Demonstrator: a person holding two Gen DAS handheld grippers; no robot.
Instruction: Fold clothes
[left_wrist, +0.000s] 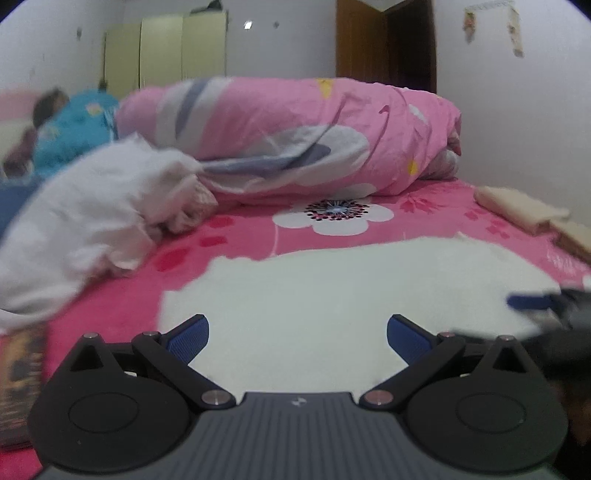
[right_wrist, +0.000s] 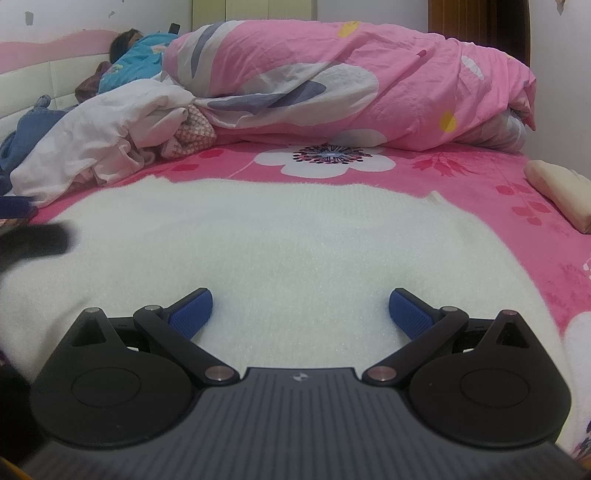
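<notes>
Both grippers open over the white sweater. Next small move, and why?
Probably lower both and pinch the near edge of the white sweater. It lies flat on the pink bedsheet, and the left gripper and right gripper hover open above it, holding nothing, so no fold can start before a grasp.

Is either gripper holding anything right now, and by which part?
Nothing. The left gripper and right gripper are both open over the white knit garment.
</notes>
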